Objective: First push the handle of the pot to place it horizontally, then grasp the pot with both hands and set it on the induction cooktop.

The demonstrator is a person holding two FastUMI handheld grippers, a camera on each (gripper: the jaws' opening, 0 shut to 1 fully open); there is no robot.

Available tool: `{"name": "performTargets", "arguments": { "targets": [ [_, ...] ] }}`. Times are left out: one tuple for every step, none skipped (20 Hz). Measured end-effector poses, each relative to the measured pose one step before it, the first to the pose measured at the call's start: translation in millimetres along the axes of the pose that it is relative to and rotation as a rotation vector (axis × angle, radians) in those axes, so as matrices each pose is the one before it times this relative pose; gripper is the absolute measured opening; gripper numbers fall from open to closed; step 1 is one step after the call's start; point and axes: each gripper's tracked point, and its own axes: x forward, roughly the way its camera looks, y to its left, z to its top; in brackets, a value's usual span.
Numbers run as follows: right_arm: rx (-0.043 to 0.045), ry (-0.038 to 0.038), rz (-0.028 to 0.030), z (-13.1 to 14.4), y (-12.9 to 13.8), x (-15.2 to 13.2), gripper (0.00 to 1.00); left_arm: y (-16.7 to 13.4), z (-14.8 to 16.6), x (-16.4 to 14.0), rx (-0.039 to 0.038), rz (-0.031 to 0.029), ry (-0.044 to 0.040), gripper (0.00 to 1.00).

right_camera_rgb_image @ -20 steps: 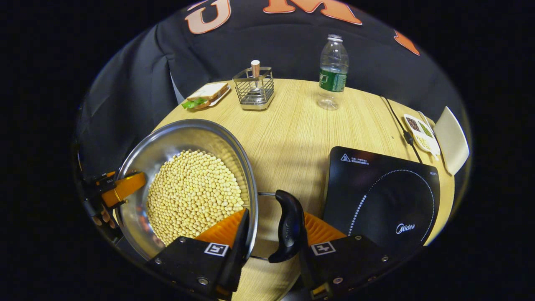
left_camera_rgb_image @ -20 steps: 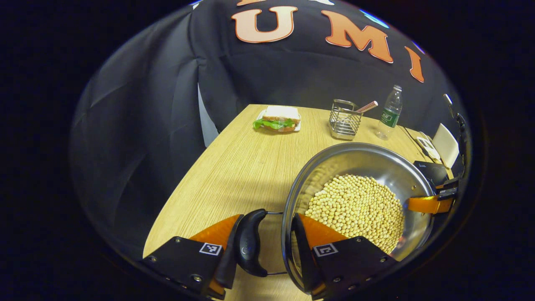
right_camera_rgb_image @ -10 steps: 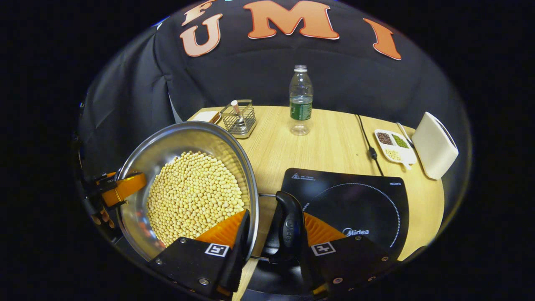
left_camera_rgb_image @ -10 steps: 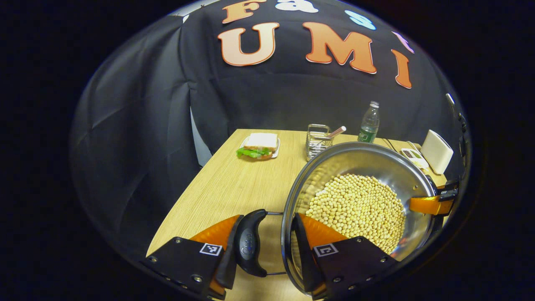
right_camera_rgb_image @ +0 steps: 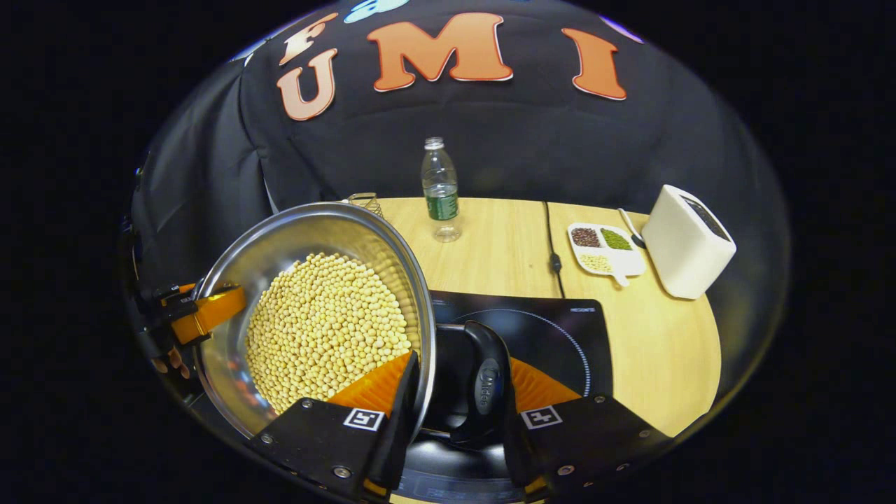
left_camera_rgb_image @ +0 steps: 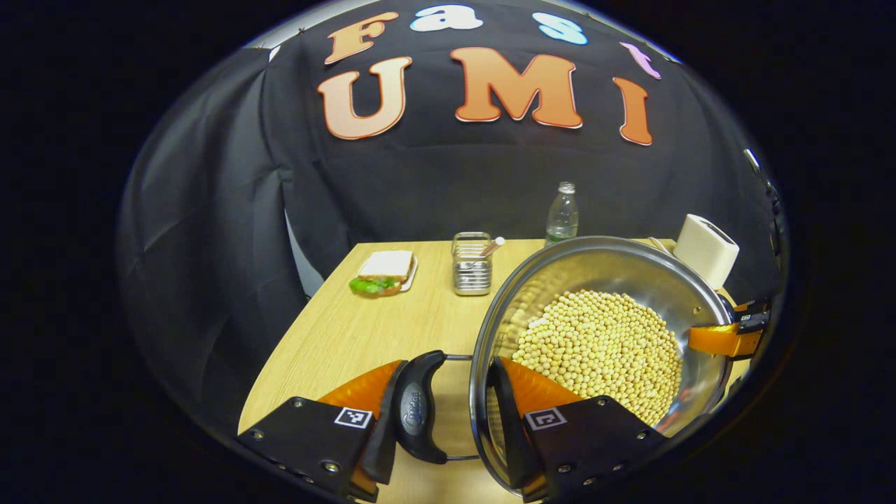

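Note:
A steel pot [left_camera_rgb_image: 602,269] full of pale yellow beans [left_camera_rgb_image: 602,350] hangs above the wooden table [left_camera_rgb_image: 350,329], held at both side handles. My left gripper [left_camera_rgb_image: 444,413] is shut on the black left handle [left_camera_rgb_image: 418,406], one finger outside the handle and the other inside the pot wall. My right gripper [right_camera_rgb_image: 455,413] grips the black right handle [right_camera_rgb_image: 484,381] and the rim the same way. The black induction cooktop [right_camera_rgb_image: 560,336] lies under the right handle and the pot's right side. The far gripper shows at the opposite rim in each view: right gripper [left_camera_rgb_image: 728,339], left gripper [right_camera_rgb_image: 203,315].
At the table's back stand a sandwich on a plate [left_camera_rgb_image: 381,273], a wire basket [left_camera_rgb_image: 471,266] and a water bottle [right_camera_rgb_image: 439,189]. Right of the cooktop are a cable [right_camera_rgb_image: 553,252], a divided dish of grains [right_camera_rgb_image: 605,248] and a white box [right_camera_rgb_image: 686,241].
Both grippers have carried the pot to the right and up. The cooktop, beside the pot a second ago, now lies under the right handle.

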Motion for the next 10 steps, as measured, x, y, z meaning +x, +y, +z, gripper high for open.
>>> {"name": "performTargets", "arguments": {
  "targets": [
    [0.00563,-0.00647,-0.00720,1.75,-8.90,-4.71,0.57,-0.23,0.01,2.19,0.00621,-0.00868,-0.00523,0.64],
    [0.00150,-0.00691,-0.00470,1.23,-7.93,-5.03,0.57,0.07,-1.38,0.36,0.00326,-0.00672,-0.00096,0.64],
    [0.00518,-0.00242,-0.00708,0.77,-8.66,-4.17,0.57,-1.69,-0.69,2.21,0.00260,-0.01121,-0.00069,0.64],
    [0.00448,-0.00435,-0.00708,0.66,-8.83,-6.03,0.57,-0.78,-0.59,-0.27,0.00522,-0.01002,0.00267,0.64],
    [0.00832,0.00186,-0.00790,-2.40,-6.57,-3.71,0.57,0.34,0.93,1.11,0.00341,-0.00849,0.00163,0.64],
    [0.00077,-0.00061,-0.00602,-0.27,-5.63,-0.70,0.57,1.02,2.12,-0.04,0.00424,-0.00749,0.00081,0.64],
    [0.00611,0.00245,-0.00750,1.26,-7.47,-0.59,0.57,1.04,2.28,1.27,0.00249,-0.00632,0.00040,0.64],
    [0.00229,-0.00241,-0.00478,0.48,-3.76,-3.99,0.57,-0.13,0.43,0.02,0.00608,-0.00642,-0.00059,0.64],
    [0.00541,-0.00013,-0.00623,1.47,-6.13,-2.05,0.57,-0.25,0.90,0.87,0.00482,-0.00610,-0.00077,0.64],
    [0.00238,-0.00288,-0.00512,0.58,-6.49,-3.50,0.57,-1.00,-0.98,1.76,0.00530,-0.00549,-0.00207,0.64]
  ]
}}
